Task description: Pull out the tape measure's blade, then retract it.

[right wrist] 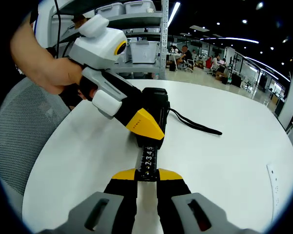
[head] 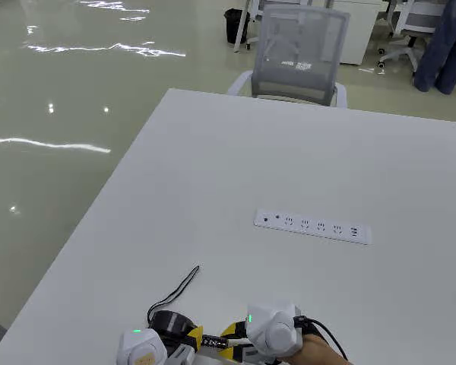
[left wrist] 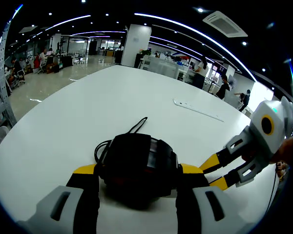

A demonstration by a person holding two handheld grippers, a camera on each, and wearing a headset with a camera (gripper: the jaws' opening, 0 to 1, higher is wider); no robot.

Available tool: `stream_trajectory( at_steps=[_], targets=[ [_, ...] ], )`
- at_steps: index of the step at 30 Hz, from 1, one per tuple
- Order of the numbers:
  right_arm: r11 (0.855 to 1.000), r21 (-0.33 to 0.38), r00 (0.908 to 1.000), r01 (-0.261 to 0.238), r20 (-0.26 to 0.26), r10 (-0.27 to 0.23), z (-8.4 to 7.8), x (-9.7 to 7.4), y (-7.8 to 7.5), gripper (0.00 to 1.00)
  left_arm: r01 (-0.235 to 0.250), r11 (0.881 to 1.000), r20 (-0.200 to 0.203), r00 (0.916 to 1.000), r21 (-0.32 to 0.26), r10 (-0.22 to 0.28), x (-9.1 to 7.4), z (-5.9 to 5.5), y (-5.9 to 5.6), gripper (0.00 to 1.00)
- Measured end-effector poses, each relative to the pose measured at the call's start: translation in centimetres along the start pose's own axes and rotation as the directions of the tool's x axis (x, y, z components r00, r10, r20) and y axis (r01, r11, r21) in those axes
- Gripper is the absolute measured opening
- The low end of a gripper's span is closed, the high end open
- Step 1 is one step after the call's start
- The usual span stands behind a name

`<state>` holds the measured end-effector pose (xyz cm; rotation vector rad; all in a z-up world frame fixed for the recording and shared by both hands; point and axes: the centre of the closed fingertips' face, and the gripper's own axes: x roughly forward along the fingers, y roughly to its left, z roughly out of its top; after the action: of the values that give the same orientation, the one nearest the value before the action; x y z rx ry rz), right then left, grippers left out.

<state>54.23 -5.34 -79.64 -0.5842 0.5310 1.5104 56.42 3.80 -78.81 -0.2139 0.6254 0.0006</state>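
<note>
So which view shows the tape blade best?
The right gripper view: the blade runs from the case to the right gripper, numbers readable. In the head view it is tiny; in the left gripper view the case hides it.

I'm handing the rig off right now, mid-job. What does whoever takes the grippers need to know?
Left gripper: shut on the tape measure case, at the near edge of the white table.
Right gripper: shut on the blade, close to the case.
Blade: out only a short way; the numbers 2 to 5 show between case and jaws.
The strap lies loose on the table; the power strip lies farther off, apart from the work.
Done: both grips set, pull begun.
Left: draw the blade farther out, then retract it.
</note>
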Motion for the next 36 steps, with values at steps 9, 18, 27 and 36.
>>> stream_trajectory(
  at_steps=[9,18,27,36],
  targets=[
    [1.0,0.004,0.9999,-0.008,-0.006,0.008,-0.18,0.13,0.21,0.13,0.005,1.0,-0.011,0.9999,0.027,-0.004,-0.1,0.01,-0.13,0.6],
    [1.0,0.006,0.9999,-0.006,-0.01,0.006,-0.24,0.16,0.25,0.13,0.001,1.0,-0.013,0.9999,0.031,-0.001,-0.09,-0.03,-0.15,0.6],
    [1.0,0.011,1.0,-0.002,-0.006,0.002,-0.08,0.11,0.14,0.13,0.001,1.0,-0.012,0.9999,0.016,-0.001,-0.01,-0.06,-0.07,0.6],
    [1.0,0.004,1.0,-0.002,-0.004,0.002,0.21,0.26,0.1,0.13,0.005,1.0,-0.007,1.0,0.008,-0.005,-0.1,0.07,-0.08,0.6]
  ],
)
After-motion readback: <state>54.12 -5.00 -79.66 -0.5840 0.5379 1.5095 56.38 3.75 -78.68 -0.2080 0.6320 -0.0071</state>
